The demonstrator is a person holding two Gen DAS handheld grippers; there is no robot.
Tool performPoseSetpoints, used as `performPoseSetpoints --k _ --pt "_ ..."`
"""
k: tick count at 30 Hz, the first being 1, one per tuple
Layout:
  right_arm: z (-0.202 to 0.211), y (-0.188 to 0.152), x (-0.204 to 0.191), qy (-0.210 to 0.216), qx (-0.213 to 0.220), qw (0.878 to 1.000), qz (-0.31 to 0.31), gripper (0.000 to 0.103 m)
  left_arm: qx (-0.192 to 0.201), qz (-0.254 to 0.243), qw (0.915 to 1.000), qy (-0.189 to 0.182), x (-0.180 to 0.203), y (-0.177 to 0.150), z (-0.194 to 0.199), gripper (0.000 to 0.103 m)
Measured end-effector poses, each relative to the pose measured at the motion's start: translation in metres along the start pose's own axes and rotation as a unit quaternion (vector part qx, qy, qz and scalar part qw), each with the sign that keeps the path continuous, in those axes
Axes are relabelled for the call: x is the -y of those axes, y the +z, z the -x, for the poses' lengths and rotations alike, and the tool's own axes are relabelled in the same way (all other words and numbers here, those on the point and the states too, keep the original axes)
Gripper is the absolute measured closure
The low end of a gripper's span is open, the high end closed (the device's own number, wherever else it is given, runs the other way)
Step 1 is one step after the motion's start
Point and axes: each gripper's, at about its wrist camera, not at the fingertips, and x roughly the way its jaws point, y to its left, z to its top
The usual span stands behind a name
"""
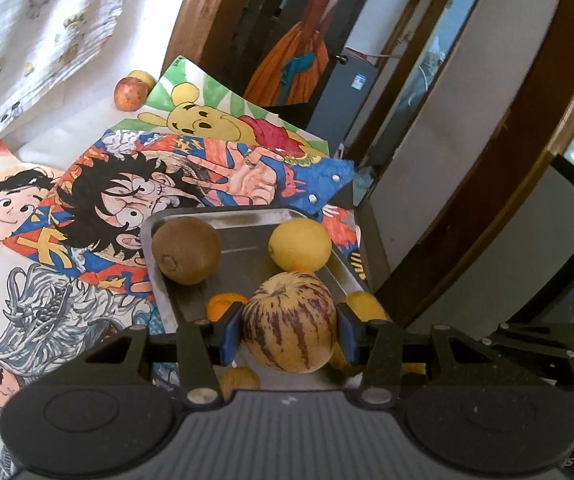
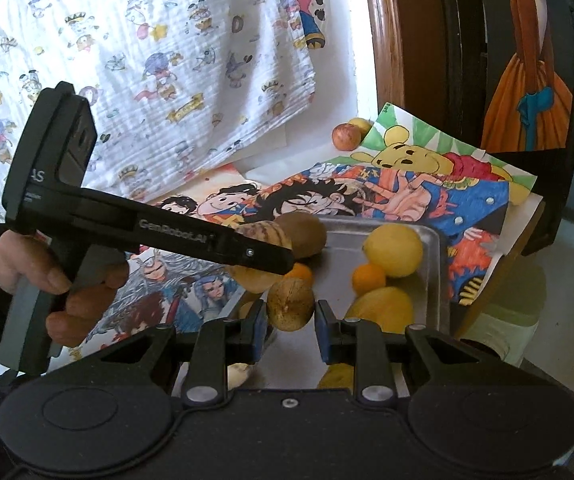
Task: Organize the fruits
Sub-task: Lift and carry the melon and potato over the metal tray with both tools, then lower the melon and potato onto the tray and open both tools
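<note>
Risk: slip | left gripper (image 1: 289, 330) clamped on striped pepino melon (image 1: 289, 322) above steel tray (image 1: 247, 216), may roll | right gripper (image 2: 290, 322) apart around brown fruit (image 2: 290, 305), may nudge.

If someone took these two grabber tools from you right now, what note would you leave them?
Left gripper: jaws shut on the striped melon-like fruit, held over the metal tray.
Right gripper: jaws open either side of a brown speckled fruit, not clamped.
In the tray: kiwi, lemon, small oranges, another yellow fruit.
Left to do: an apple and a yellow fruit behind it sit on the table by the drawings, outside the tray.
</note>
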Motion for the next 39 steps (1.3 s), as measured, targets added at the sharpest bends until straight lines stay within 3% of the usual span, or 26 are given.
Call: performPoseSetpoints --k 9,18,30,39 --pt "0.001 -0.015 -0.010 -0.013 0.005 1.000 -0.013 0.075 -0.007 -0.017 0.9998 -0.001 -0.001 -0.010 -0.001 0.051" --pt "-0.002 -0.027 -0.021 -0.053 0.003 0.999 -0.004 0.075 -0.009 -0.057 0.9983 0.002 0.004 -0.013 -0.004 0.051" --pt "-0.009 -0.050 -0.038 -0.066 -0.001 0.997 -0.030 0.075 -0.027 -0.118 0.9926 0.011 0.016 -0.017 -0.017 0.051" --pt "-0.019 -0.061 -0.037 -0.104 -0.010 0.994 -0.027 0.075 -0.051 -0.151 0.9871 0.017 0.018 -0.014 -0.032 0.051"
